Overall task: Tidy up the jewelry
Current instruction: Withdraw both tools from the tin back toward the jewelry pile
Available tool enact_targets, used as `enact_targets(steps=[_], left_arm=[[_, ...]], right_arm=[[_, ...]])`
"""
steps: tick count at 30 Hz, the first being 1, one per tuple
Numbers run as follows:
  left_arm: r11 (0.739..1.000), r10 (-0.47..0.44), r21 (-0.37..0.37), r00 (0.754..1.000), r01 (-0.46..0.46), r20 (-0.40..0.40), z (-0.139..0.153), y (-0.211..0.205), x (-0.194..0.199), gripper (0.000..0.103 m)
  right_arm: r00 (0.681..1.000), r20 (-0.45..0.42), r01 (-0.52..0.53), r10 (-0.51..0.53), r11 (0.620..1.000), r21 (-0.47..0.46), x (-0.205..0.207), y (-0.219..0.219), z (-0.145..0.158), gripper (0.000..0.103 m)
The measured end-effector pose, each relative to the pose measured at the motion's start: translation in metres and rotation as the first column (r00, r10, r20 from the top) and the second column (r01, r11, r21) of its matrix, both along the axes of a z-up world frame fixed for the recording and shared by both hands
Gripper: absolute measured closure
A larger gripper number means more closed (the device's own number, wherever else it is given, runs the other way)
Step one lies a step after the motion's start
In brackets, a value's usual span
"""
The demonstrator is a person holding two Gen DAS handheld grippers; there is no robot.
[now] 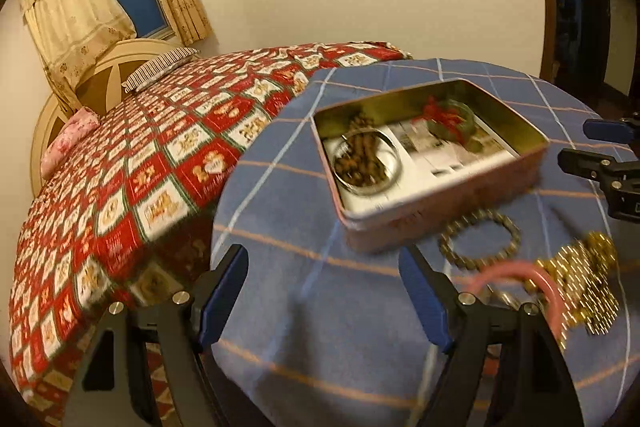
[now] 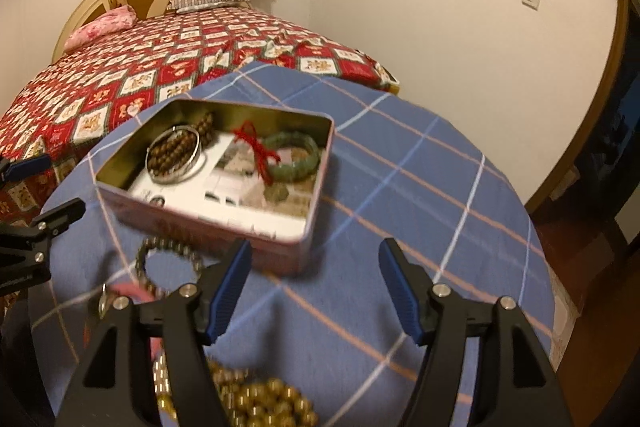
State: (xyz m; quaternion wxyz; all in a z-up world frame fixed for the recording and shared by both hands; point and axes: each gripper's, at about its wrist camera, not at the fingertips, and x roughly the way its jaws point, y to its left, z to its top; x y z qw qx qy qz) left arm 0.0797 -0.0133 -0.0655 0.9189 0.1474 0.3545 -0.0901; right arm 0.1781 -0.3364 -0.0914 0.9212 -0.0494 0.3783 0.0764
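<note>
An open pink tin (image 1: 420, 219) (image 2: 200, 231) stands on a round table with a blue plaid cloth (image 1: 320, 347) (image 2: 400, 187). Inside it lie a silver bangle around brown beads (image 1: 366, 163) (image 2: 174, 157) and a green bracelet with red cord (image 1: 452, 123) (image 2: 294, 157). In front of the tin lie a beaded bracelet (image 1: 480, 239) (image 2: 168, 255), a pink bangle (image 1: 520, 279) (image 2: 132, 291) and a heap of gold beads (image 1: 580, 283) (image 2: 256, 403). My left gripper (image 1: 324, 287) (image 2: 56, 187) is open and empty, left of the loose pieces. My right gripper (image 2: 316, 287) (image 1: 588, 143) is open and empty at the tin's near right corner.
A bed with a red patchwork quilt (image 1: 140, 167) (image 2: 140, 75) runs close behind and left of the table. A wooden door frame (image 2: 600, 107) and dark floor lie to the right. The table edge drops off near the left gripper.
</note>
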Motion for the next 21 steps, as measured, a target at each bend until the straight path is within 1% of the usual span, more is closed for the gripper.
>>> enact_targets(steps=[3,6,9,13,19,20,21], left_arm=[[0.999,-0.023,-0.025,1.000,0.023,0.000,0.000,-0.003,-0.021,0.025],[0.998,-0.057,-0.021,0.998,0.057,0.002,-0.002,-0.013,-0.036,0.025],[0.997,-0.076,0.001,0.997,0.076,0.001,-0.007,-0.022,-0.040,0.025],[0.996,-0.089,0.011,0.996,0.089,-0.018,-0.017,-0.030,-0.040,0.025],[0.993,-0.112,0.022,0.993,0.112,-0.033,-0.026,-0.039,-0.037,0.026],[0.993,-0.114,0.023,0.993,0.115,-0.034,-0.027,-0.040,-0.037,0.027],[0.993,-0.118,0.021,0.992,0.119,-0.040,-0.028,-0.041,-0.035,0.034]], right_arm=[[1.000,-0.003,0.013,-0.013,1.000,0.017,-0.018,-0.004,-0.004,0.034],[1.000,-0.008,0.026,-0.026,0.999,0.027,-0.036,-0.008,-0.011,0.034],[0.999,-0.017,0.037,-0.037,0.999,0.020,-0.051,-0.011,-0.018,0.034],[0.998,-0.023,0.063,-0.062,0.998,0.028,-0.065,-0.022,-0.023,0.034],[0.995,-0.031,0.093,-0.092,0.995,0.038,-0.069,-0.029,-0.029,0.034],[0.995,-0.030,0.095,-0.094,0.995,0.041,-0.070,-0.029,-0.029,0.034],[0.995,-0.028,0.097,-0.096,0.994,0.045,-0.070,-0.029,-0.030,0.034]])
